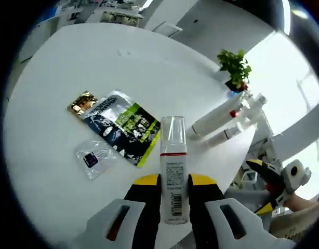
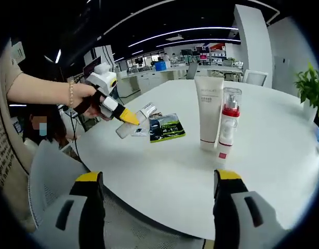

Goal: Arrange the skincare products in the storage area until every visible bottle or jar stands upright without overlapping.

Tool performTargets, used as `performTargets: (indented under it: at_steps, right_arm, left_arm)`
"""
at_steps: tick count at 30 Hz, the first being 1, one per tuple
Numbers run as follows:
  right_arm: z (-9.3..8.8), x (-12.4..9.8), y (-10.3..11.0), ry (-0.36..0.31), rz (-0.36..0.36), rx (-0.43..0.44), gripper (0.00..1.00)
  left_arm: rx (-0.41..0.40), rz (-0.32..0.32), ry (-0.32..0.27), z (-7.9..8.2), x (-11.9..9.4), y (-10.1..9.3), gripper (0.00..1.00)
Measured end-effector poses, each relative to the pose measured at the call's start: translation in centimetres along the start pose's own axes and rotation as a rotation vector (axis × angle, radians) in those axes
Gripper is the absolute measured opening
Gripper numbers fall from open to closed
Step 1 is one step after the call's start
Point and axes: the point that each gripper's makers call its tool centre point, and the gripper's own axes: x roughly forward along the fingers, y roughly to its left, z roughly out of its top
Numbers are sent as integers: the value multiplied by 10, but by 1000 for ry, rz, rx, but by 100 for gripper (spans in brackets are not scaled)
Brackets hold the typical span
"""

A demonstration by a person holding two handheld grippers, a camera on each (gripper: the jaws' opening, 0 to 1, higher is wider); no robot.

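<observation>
Bottle [image 1: 173, 171] with a clear cap is seen clamped between the jaws of the left gripper [image 1: 173, 194], held off the table [image 1: 55, 83] near its edge; in the right gripper view the same bottle [image 2: 132, 123] is seen tilted in that gripper [image 2: 129, 117], so it is judged to be on its way to being stood upright. The right gripper [image 2: 157, 207] is held released, jaws wide apart, nothing between them. A white tube [image 2: 208, 111] and a red-collared pump bottle [image 2: 227, 127] are stood upright, touching or nearly so. A dark sachet [image 1: 124, 126], a gold packet [image 1: 82, 102] and a small clear packet [image 1: 94, 156] lie flat near the likely setting spot. A potted plant [image 1: 235, 68] is placed well apart.
</observation>
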Motion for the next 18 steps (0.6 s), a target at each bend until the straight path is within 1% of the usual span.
performTargets:
  at_steps: [1, 2, 3, 4, 5, 6, 7, 9, 10, 11, 12, 14, 15, 16, 17, 18]
  right_arm:
    - [5, 0, 7, -21, 48, 27, 87]
    - [9, -1, 12, -37, 84, 35, 86]
    - [15, -4, 19, -54, 129, 43, 85]
    - [18, -5, 22, -60, 152, 50, 84]
    - [28, -7, 27, -88, 179, 76, 84]
    - [35, -9, 29, -112, 194, 92, 84]
    - [50, -11, 33, -160, 220, 128, 84]
    - [68, -15, 34, -223, 246, 183, 84]
    - [81, -17, 34, -267, 261, 215, 83]
    - [89, -19, 35, -290, 274, 232, 82]
    - [100, -22, 38, -314, 298, 248, 80]
    - [116, -25, 45, -354, 340, 254, 73]
    - [120, -25, 48, -362, 356, 256, 68]
    - [125, -26, 51, -371, 370, 264, 66]
    - [128, -25, 53, -374, 382, 273, 64]
    - [133, -25, 58, -379, 407, 279, 61]
  left_arm:
    - [0, -32, -12, 0, -2, -8, 16]
    - [12, -63, -24, 0, -4, -15, 16]
    - [24, -98, -50, 2, -7, -25, 16]
    - [31, -125, -61, 2, -9, -32, 16]
    - [28, -169, -68, 1, -13, -43, 16]
    - [23, -190, -74, 0, -16, -49, 16]
    - [31, -213, -78, 0, -18, -54, 16]
    - [30, -276, -88, -2, -26, -71, 16]
    - [30, -318, -101, -2, -31, -81, 16]
    - [32, -348, -108, -2, -35, -88, 16]
    - [29, -375, -121, -1, -40, -97, 16]
    - [32, -421, -129, -1, -47, -108, 16]
    - [36, -439, -139, -1, -50, -113, 16]
    - [36, -483, -140, -2, -56, -124, 16]
    - [43, -506, -150, -2, -60, -129, 16]
    - [42, -551, -150, -4, -65, -140, 16]
